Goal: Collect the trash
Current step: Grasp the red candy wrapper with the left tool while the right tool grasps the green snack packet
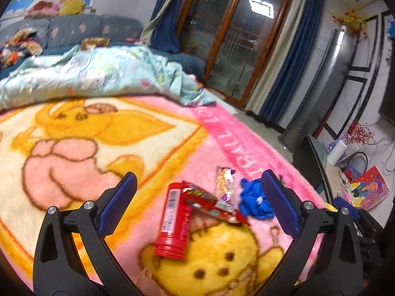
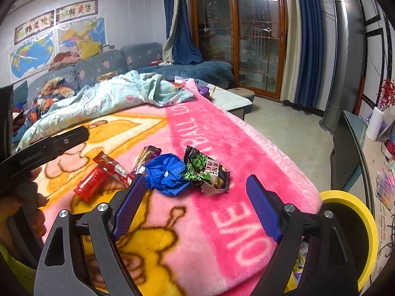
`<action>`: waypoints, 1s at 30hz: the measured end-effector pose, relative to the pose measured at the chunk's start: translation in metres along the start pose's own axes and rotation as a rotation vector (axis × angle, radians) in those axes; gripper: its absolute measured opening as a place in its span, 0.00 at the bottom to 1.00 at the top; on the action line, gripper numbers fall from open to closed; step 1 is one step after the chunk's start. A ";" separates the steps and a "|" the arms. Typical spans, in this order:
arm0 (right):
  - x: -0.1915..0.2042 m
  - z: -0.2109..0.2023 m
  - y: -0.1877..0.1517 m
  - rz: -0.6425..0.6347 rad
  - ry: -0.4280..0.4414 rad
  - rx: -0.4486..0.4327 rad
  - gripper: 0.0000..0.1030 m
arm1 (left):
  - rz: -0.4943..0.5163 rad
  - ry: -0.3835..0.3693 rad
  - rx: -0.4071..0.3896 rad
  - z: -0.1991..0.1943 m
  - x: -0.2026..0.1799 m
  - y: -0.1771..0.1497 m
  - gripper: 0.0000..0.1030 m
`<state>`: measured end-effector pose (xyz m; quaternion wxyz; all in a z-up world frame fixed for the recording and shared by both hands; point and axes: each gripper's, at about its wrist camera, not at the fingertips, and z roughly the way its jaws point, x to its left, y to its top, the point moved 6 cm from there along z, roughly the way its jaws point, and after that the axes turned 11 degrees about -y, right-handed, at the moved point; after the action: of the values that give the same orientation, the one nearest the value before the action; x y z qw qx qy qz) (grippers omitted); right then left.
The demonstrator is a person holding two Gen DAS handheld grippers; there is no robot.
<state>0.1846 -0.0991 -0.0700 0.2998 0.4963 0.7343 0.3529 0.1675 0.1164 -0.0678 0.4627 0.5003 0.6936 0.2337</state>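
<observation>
Trash lies on a pink cartoon blanket (image 1: 74, 133). A red plastic bottle (image 1: 174, 222), a red snack wrapper (image 1: 209, 201), a small purple-yellow wrapper (image 1: 224, 185) and a crumpled blue wad (image 1: 254, 201) lie between the fingers of my open, empty left gripper (image 1: 197, 185). In the right wrist view the blue wad (image 2: 167, 174), a dark green-printed snack packet (image 2: 206, 171), the red wrapper (image 2: 113, 167), the red bottle (image 2: 90, 182) and a small purple wrapper (image 2: 147, 155) lie just ahead of my open, empty right gripper (image 2: 196, 185). The left gripper (image 2: 44, 148) shows at the left.
A yellow-rimmed bin (image 2: 350, 236) stands at the blanket's right edge, below my right gripper. A crumpled light-blue quilt (image 2: 111, 96) lies at the far end. A sofa (image 2: 103, 66) with clothes stands behind. A cluttered side table (image 1: 358, 185) stands at the right.
</observation>
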 end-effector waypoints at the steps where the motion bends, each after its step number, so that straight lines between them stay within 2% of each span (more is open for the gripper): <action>1: 0.001 0.004 0.000 0.000 -0.003 0.007 0.76 | -0.005 0.003 0.008 0.002 0.004 -0.001 0.89; 4: 0.003 0.023 0.001 0.008 0.009 0.051 0.70 | -0.021 -0.005 0.033 0.008 0.011 -0.004 0.84; 8: 0.005 0.046 -0.001 0.011 0.007 0.095 0.64 | -0.039 -0.028 0.072 0.017 0.015 -0.010 0.71; 12: 0.002 0.063 -0.004 0.041 0.021 0.141 0.57 | -0.053 -0.041 0.099 0.024 0.017 -0.015 0.68; 15: -0.001 0.073 -0.006 0.066 0.042 0.174 0.48 | -0.060 -0.048 0.114 0.028 0.017 -0.016 0.57; 17: -0.003 0.076 -0.008 0.080 0.057 0.190 0.44 | -0.073 -0.055 0.123 0.033 0.018 -0.016 0.55; 22: -0.005 0.076 -0.011 0.089 0.082 0.191 0.33 | -0.088 -0.070 0.137 0.038 0.018 -0.018 0.41; 24: -0.006 0.073 -0.012 0.088 0.085 0.191 0.30 | -0.092 -0.071 0.143 0.040 0.018 -0.019 0.32; 28: -0.004 0.070 -0.014 0.056 0.073 0.183 0.24 | -0.094 -0.072 0.150 0.041 0.018 -0.020 0.25; 30: -0.003 0.069 -0.015 0.044 0.065 0.179 0.22 | -0.090 -0.075 0.149 0.041 0.017 -0.020 0.18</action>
<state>0.2323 -0.0910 -0.1211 0.2225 0.5252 0.7612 0.3085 0.1921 0.1185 -0.1097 0.4597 0.5102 0.7130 0.1415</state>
